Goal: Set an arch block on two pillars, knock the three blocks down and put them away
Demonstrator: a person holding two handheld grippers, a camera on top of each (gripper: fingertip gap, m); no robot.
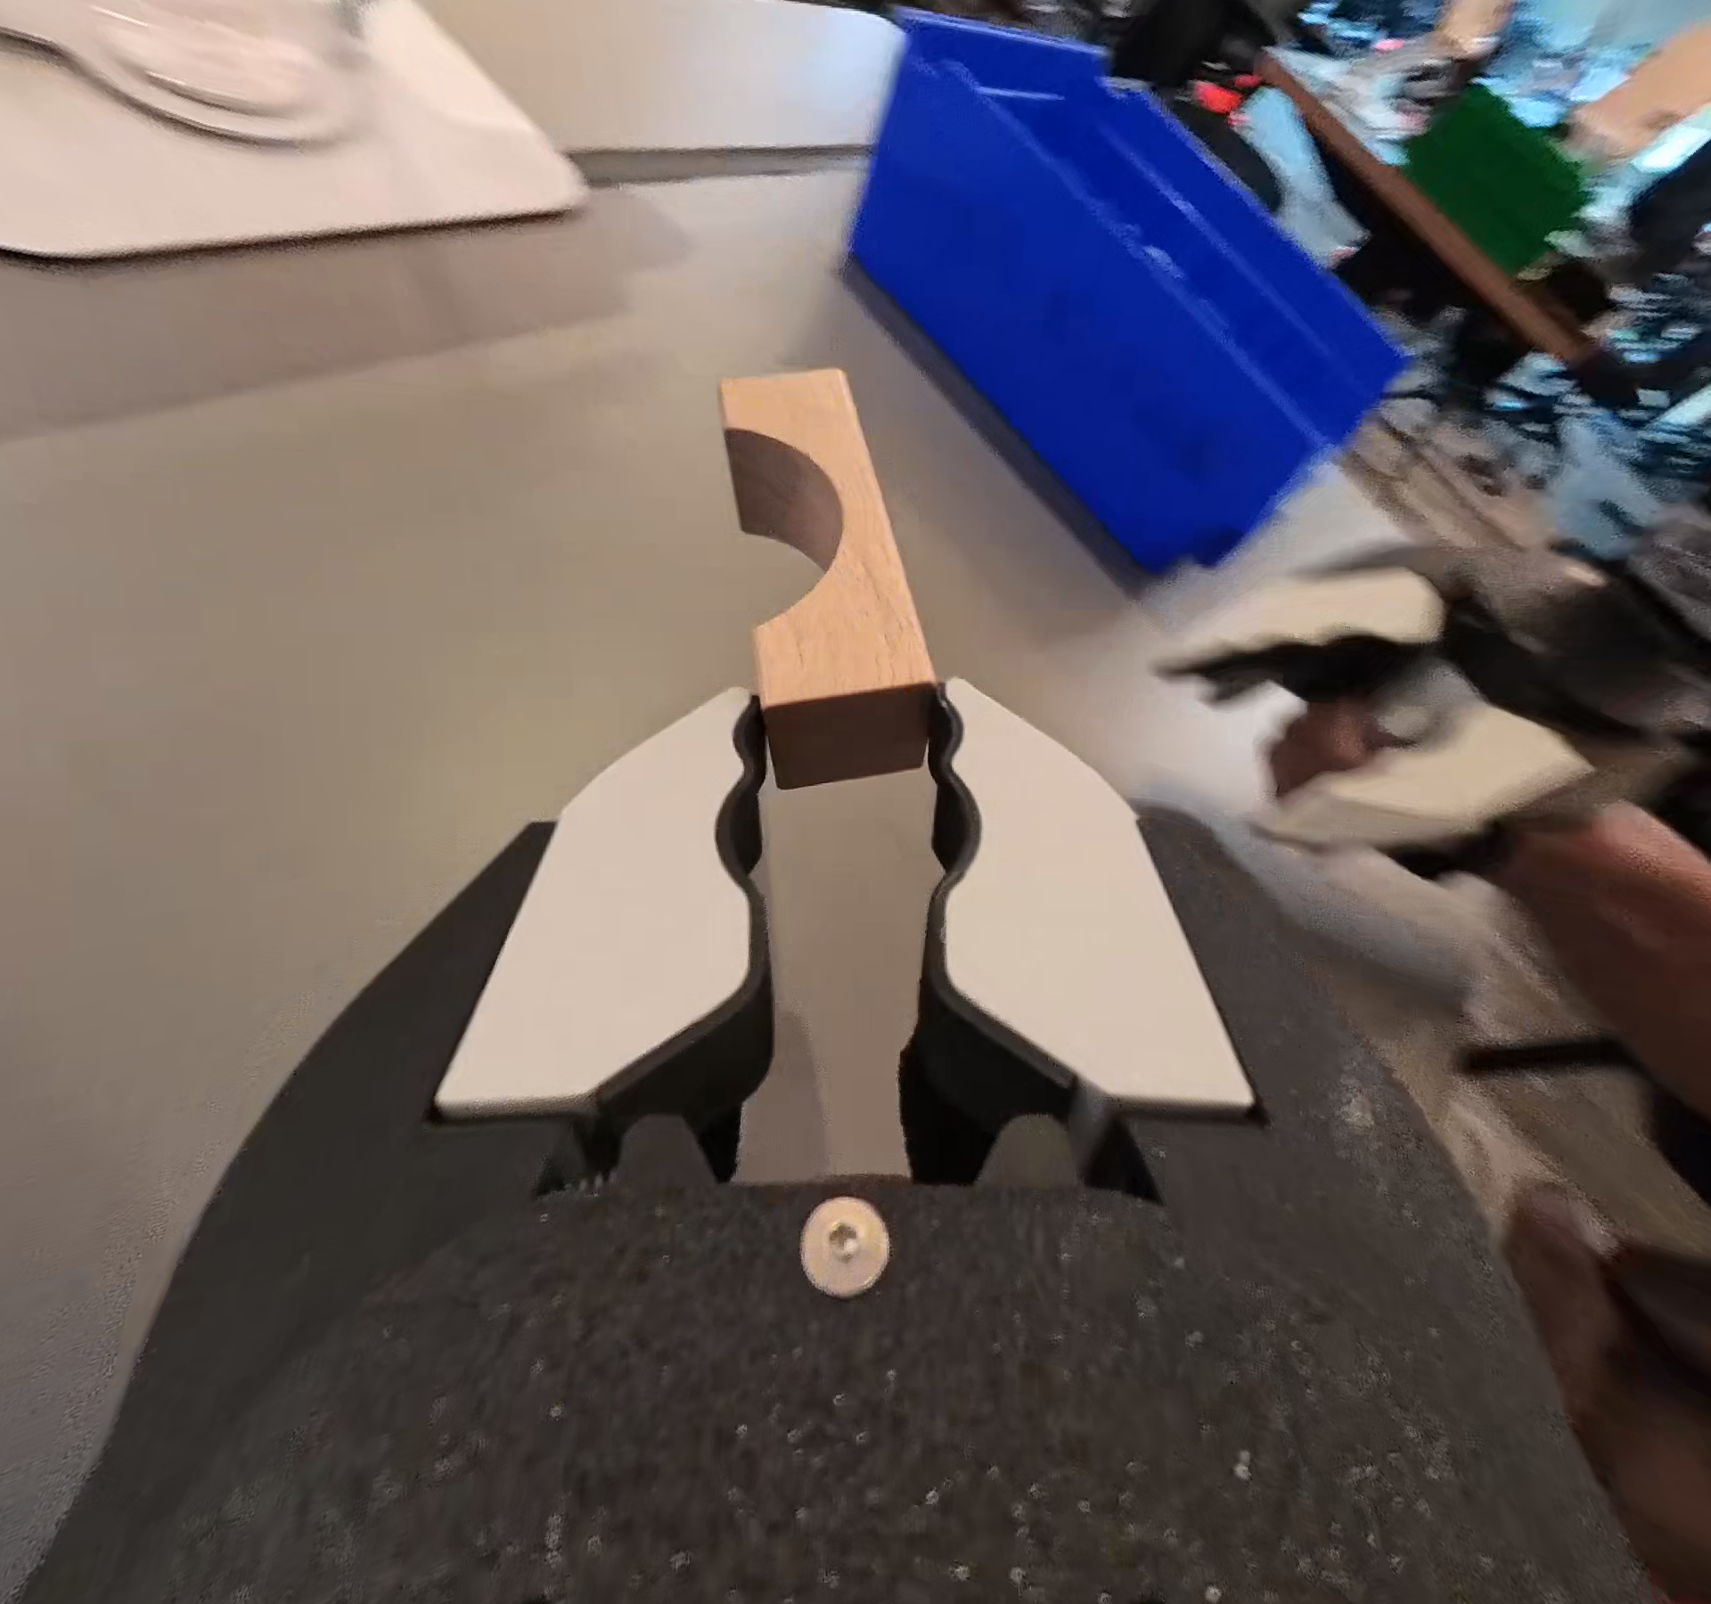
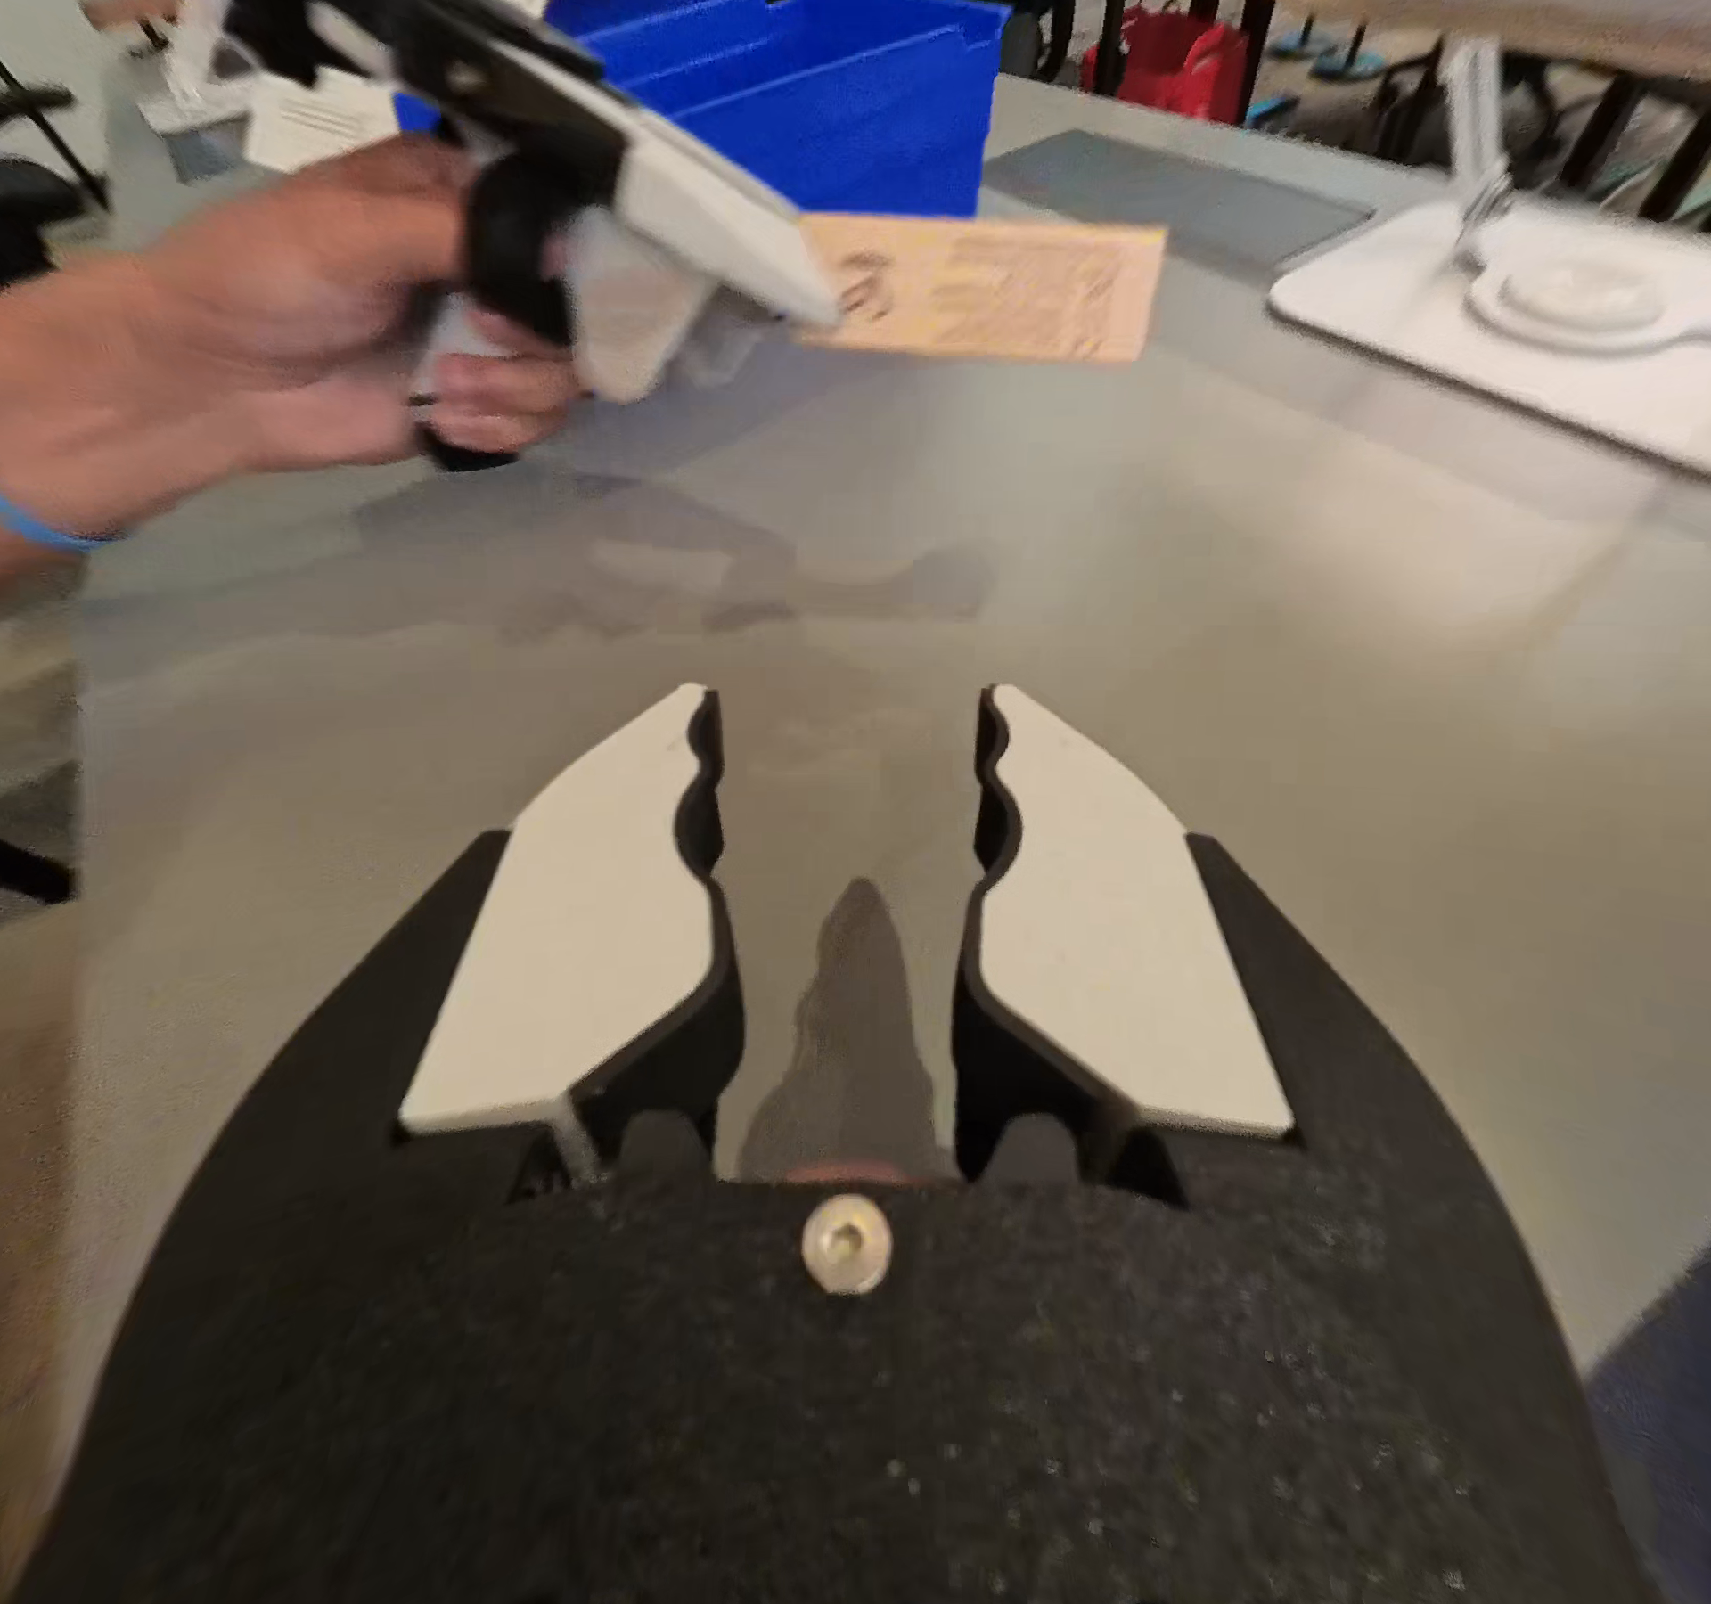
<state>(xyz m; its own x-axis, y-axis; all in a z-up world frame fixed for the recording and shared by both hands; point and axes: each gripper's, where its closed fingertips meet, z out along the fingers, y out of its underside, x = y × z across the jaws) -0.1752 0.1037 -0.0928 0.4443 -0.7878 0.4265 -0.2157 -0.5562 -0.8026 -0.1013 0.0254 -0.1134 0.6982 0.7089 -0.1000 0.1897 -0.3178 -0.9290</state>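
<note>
Left gripper (image 1: 844, 731) pinches one end of the pale wooden arch block (image 1: 833, 560), held above the grey table (image 1: 324, 634).
Its half-round cutout faces left; the blue plastic bin (image 1: 1111, 310) sits ahead to the right. Right gripper (image 2: 847, 726) hangs parted, gripping nothing.

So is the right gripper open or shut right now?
Open. The right gripper has a clear gap between its fingers, with only bare table showing through.

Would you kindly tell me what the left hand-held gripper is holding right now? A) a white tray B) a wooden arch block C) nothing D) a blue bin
B: the left hand-held gripper is closed on one end of the wooden arch block, which is lifted clear of the grey table.
</note>
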